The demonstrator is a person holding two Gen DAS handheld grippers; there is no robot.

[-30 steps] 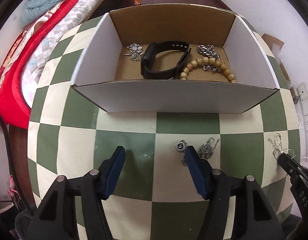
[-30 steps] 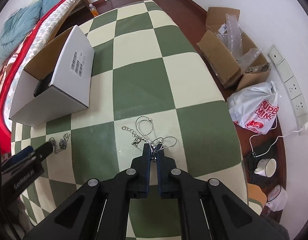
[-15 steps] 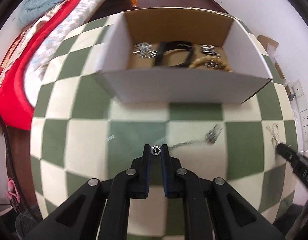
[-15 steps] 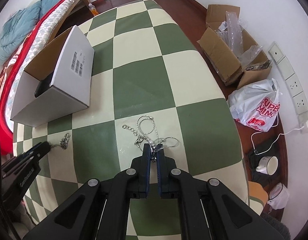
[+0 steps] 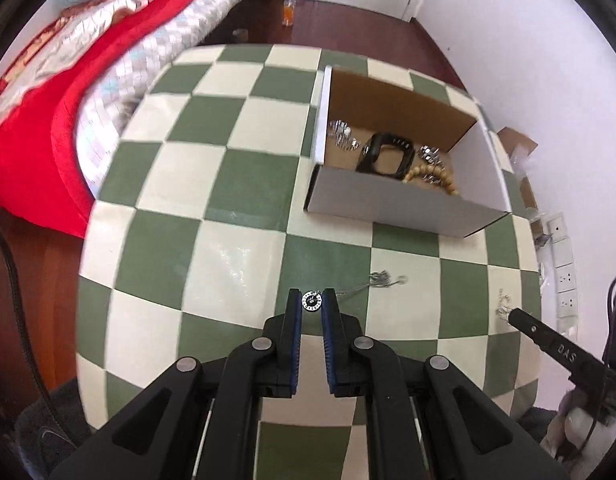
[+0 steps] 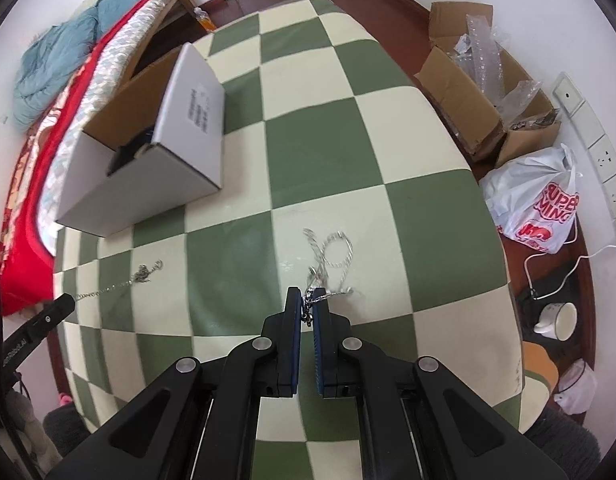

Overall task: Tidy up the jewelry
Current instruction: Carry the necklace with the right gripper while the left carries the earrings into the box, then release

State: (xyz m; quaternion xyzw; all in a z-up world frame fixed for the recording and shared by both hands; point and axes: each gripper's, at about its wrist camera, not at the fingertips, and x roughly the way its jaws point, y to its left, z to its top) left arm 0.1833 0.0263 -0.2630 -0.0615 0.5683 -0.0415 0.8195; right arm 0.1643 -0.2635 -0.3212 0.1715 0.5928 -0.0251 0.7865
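My left gripper [image 5: 311, 303] is shut on the round pendant [image 5: 311, 302] of a thin silver necklace; its chain [image 5: 377, 281] trails right over the checkered table and also shows in the right wrist view [image 6: 138, 276]. My right gripper [image 6: 306, 303] is shut on a second silver chain [image 6: 331, 250], whose loops lie on the table just ahead. The open cardboard box [image 5: 391, 206] holds a black watch band [image 5: 385, 155], a wooden bead bracelet [image 5: 431, 178] and silver pieces [image 5: 341, 136]. The box also shows in the right wrist view [image 6: 148, 168].
The green and cream checkered table [image 5: 212, 184] has a bed with a red blanket [image 5: 36, 100] at its left. On the floor to the right are cardboard boxes [image 6: 479, 92], a white plastic bag [image 6: 539, 200], a mug [image 6: 557, 320] and wall sockets [image 5: 563, 256].
My left gripper closed on the pendant and pulled back to the left, stretching the necklace's chain out. My right gripper stayed shut on its chain and drew it slightly off the table.
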